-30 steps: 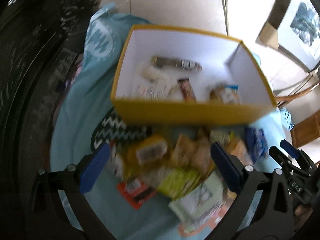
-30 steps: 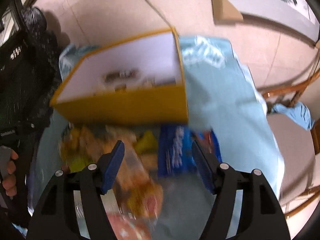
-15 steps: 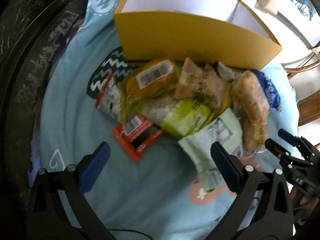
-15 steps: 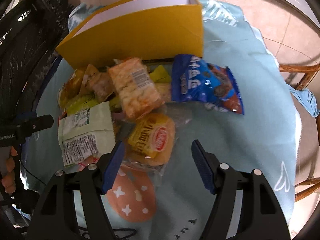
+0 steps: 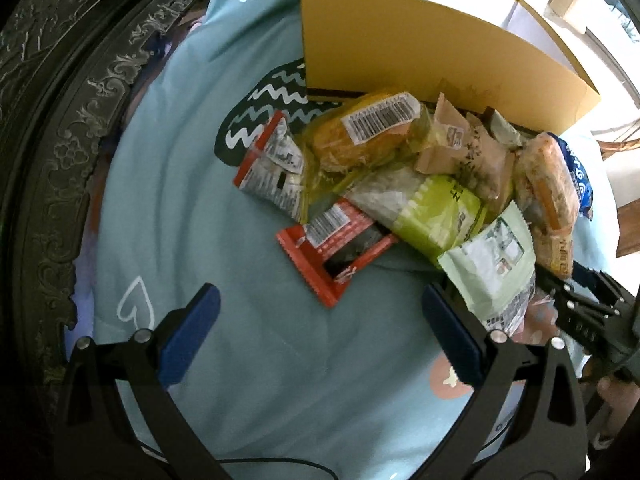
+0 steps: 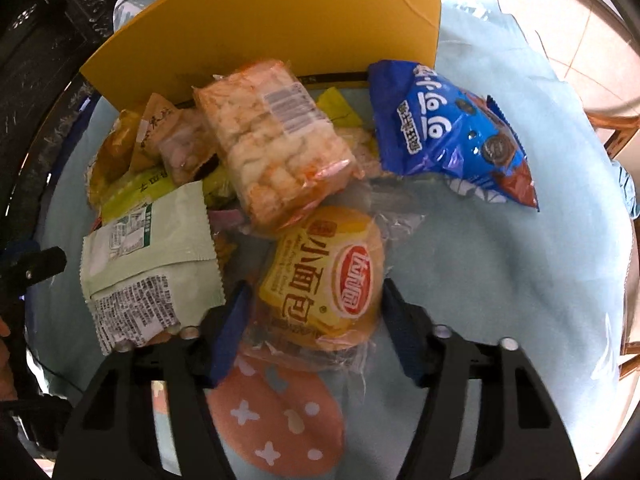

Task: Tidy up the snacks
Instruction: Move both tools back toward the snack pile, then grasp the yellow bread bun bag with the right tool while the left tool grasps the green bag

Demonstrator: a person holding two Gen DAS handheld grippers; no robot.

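Observation:
A pile of snack packs lies on a light blue cloth (image 5: 192, 184) in front of a yellow box (image 5: 420, 52). My left gripper (image 5: 320, 332) is open and empty, just below a red wrapper (image 5: 332, 248). A pale green pack (image 5: 496, 264) lies by its right finger. My right gripper (image 6: 316, 328) is open, its fingers on either side of a yellow bread pack (image 6: 324, 276). Behind that lie an orange cracker pack (image 6: 272, 140), a blue cookie bag (image 6: 452, 132) and the pale green pack (image 6: 148, 260). The yellow box (image 6: 280, 28) stands behind them.
A dark carved wooden frame (image 5: 60, 120) borders the cloth on the left. The right gripper shows at the right edge of the left wrist view (image 5: 588, 308). Tiled floor (image 6: 580, 32) lies beyond the cloth. A wooden chair (image 6: 624, 128) stands at the right.
Both grippers have dropped and moved toward the pile. The box inside is no longer seen. The right gripper's fingers now sit around the yellow bread pack.

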